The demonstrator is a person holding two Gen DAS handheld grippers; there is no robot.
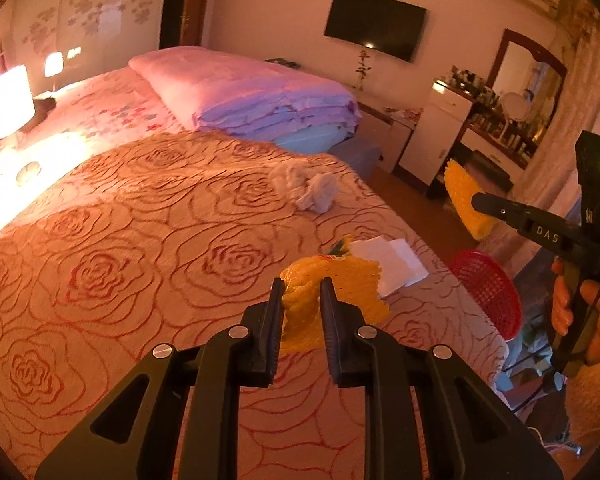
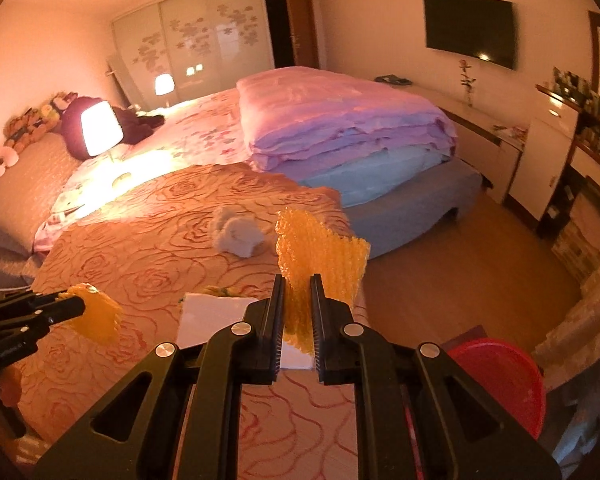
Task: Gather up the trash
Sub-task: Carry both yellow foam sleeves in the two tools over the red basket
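My left gripper is shut on a yellow foam net piece above the rose-patterned bed cover. My right gripper is shut on a second yellow foam net piece, held beyond the bed's corner; it also shows in the left wrist view. The left gripper with its net shows in the right wrist view. White paper sheets and a crumpled white tissue wad lie on the cover. A red basket stands on the floor by the bed corner.
A folded pink quilt stack lies on the far bed. A lit lamp stands at the left. A white cabinet and a dresser with a mirror line the right wall. Wood floor lies between.
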